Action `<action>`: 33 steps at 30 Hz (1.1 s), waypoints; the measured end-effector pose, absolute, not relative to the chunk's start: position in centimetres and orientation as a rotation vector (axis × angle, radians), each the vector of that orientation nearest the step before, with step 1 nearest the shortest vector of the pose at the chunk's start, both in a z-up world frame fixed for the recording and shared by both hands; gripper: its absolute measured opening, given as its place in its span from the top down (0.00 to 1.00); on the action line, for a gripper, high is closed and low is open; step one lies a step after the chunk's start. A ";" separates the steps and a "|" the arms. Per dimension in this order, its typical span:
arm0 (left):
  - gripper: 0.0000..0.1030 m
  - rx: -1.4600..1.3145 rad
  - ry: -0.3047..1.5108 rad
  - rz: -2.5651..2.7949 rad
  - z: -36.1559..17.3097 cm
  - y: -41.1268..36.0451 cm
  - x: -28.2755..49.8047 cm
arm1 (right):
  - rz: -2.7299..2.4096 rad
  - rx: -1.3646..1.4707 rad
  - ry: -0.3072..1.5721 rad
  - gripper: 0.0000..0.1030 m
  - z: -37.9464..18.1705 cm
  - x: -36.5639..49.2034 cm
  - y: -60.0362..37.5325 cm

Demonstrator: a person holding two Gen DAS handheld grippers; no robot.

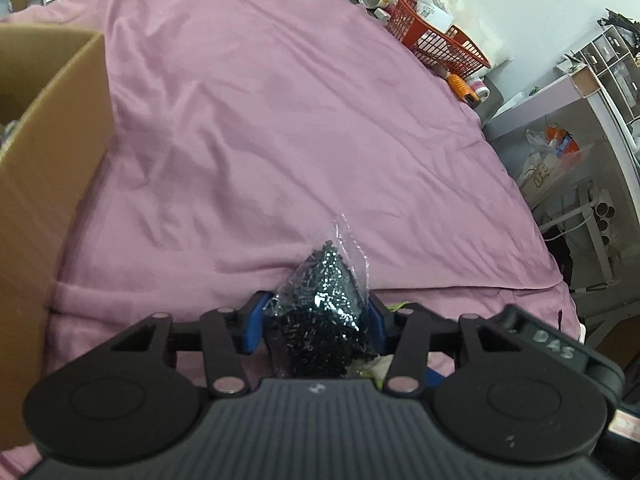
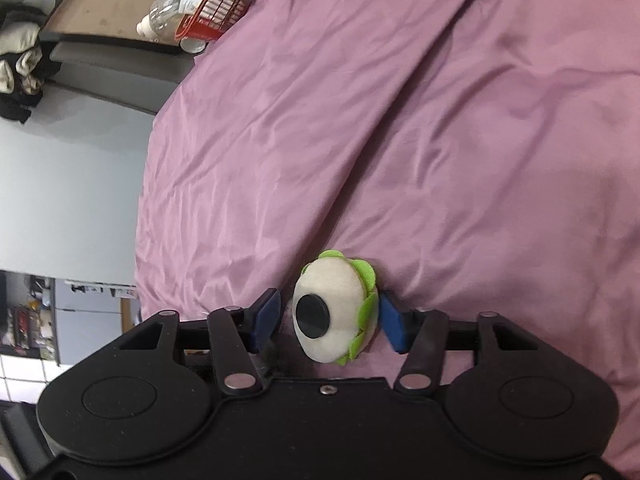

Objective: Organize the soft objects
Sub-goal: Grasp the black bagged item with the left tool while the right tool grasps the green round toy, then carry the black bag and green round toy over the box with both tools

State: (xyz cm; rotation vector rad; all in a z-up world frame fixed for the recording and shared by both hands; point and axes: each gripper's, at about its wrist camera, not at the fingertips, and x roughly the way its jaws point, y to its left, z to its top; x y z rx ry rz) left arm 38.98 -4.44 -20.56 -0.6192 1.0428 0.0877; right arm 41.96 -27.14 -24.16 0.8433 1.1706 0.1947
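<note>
In the left wrist view my left gripper [image 1: 316, 322] is shut on a clear plastic bag of small black beads [image 1: 320, 316], held just above the pink sheet [image 1: 280, 120]. An open cardboard box [image 1: 44, 168] stands close on the left. In the right wrist view my right gripper [image 2: 328, 320] has its blue pads [image 2: 266, 318] on either side of a white plush eye with a black pupil and green felt rim [image 2: 334, 316]. A small gap shows at the left pad, so the grip is unclear. The toy rests against the sheet [image 2: 400, 140].
A red plastic basket [image 1: 436, 36] with bottles and jars sits at the far edge of the bed, with an orange tool [image 1: 460, 86] beside it. Shelves and clutter stand to the right of the bed. The basket also shows in the right wrist view [image 2: 212, 4].
</note>
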 end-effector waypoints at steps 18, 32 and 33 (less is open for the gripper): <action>0.52 -0.582 0.889 0.121 -13.2 -0.5 34.5 | 0.347 0.708 1.046 0.72 -19.8 40.3 -23.7; 0.52 -0.583 0.790 0.222 -8.5 5.9 28.3 | 0.522 0.565 0.919 0.72 -15.7 37.6 -19.5; 0.52 -0.581 0.786 0.232 -8.3 6.5 27.9 | 0.530 0.556 0.916 0.72 -15.5 37.3 -19.2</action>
